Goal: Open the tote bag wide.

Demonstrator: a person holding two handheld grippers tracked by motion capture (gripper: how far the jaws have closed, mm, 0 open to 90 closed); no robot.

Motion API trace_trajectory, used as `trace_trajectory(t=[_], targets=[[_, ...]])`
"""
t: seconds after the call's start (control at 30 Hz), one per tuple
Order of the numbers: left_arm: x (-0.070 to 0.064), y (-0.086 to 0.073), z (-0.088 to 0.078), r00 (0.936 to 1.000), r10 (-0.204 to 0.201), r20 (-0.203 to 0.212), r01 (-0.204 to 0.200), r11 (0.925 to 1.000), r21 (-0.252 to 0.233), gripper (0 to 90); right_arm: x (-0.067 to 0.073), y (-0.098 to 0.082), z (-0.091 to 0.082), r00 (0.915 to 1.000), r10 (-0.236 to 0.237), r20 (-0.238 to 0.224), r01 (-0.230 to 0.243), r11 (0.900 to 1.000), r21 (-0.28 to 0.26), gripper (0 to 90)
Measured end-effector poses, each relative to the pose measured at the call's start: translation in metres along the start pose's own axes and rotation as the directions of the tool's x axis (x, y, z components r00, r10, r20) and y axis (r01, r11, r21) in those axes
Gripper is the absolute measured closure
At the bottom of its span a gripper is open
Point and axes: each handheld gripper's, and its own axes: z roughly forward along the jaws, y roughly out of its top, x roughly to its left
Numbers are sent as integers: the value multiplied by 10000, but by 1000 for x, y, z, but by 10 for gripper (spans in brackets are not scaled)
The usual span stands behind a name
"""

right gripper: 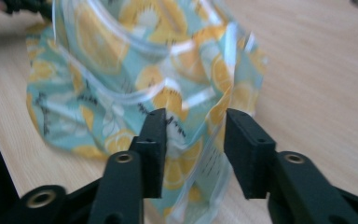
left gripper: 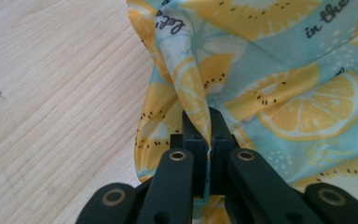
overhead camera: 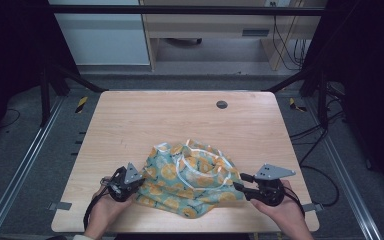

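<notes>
A crumpled teal cloth (overhead camera: 190, 177) printed with yellow citrus slices and trimmed with white bands lies near the front of the wooden table (overhead camera: 180, 120). My left gripper (overhead camera: 141, 181) is at the cloth's left edge. In the left gripper view this gripper (left gripper: 209, 126) is shut on a raised fold of the cloth (left gripper: 284, 70). My right gripper (overhead camera: 240, 181) is at the cloth's right edge. In the right gripper view its jaws (right gripper: 195, 140) stand apart, with a lifted edge of the cloth (right gripper: 121, 70) between them and not pinched.
A small dark round plug (overhead camera: 222, 104) sits in the tabletop near the far edge. Bare wood stretches behind and to both sides of the cloth. Dark frame posts and cables stand off the table at the left and right.
</notes>
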Motion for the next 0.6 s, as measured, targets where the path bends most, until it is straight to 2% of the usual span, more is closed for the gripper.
trace_trajectory(t=[0.13, 0.2, 0.23, 0.33, 0.37, 0.4, 0.43, 0.5, 0.57, 0.6], targets=[[-1, 0, -1, 10000, -22, -17, 22, 10000, -68, 896, -3, 13, 3, 9999, 132, 73, -131, 9999, -106, 472], [-1, 0, -2, 10000, -26, 0, 26, 10000, -89, 896, -9, 25, 15, 9998, 202, 20, -202, 9998, -47, 438], [0, -1, -2, 10000, 7, 15, -7, 10000, -63, 896, -9, 25, 15, 9998, 202, 20, -202, 9998, -47, 438], [-1, -1, -2, 10000, -22, 91, 22, 10000, -22, 896, -19, 31, 35, 9984, 551, -121, -542, 9963, 664, 458], [-1, -2, -2, 10000, 4, 100, -4, 10000, -1, 895, -20, 31, 42, 9978, 576, -340, -538, 9930, 1054, 695], [-1, -2, -3, 9999, -12, 111, 12, 10000, -3, 895, -20, 31, 42, 9978, 576, -340, -538, 9930, 1054, 695], [-2, -2, -3, 9999, -50, 136, 50, 10000, 36, 893, -18, 32, 42, 9978, 438, -501, -395, 9957, 837, 820], [-2, -3, -5, 9998, -86, 152, 85, 9999, 66, 891, -15, 34, 39, 9979, 433, -475, -400, 9968, 697, 848], [-3, -4, -9, 9998, -148, 151, 147, 9999, 73, 876, -9, 39, 30, 9987, 131, -498, -131, 9999, -5, 878], [-4, -4, -11, 9996, -223, 161, 224, 9997, -84, 846, -3, 42, 23, 9982, -74, -597, 46, 9989, -476, 882]])
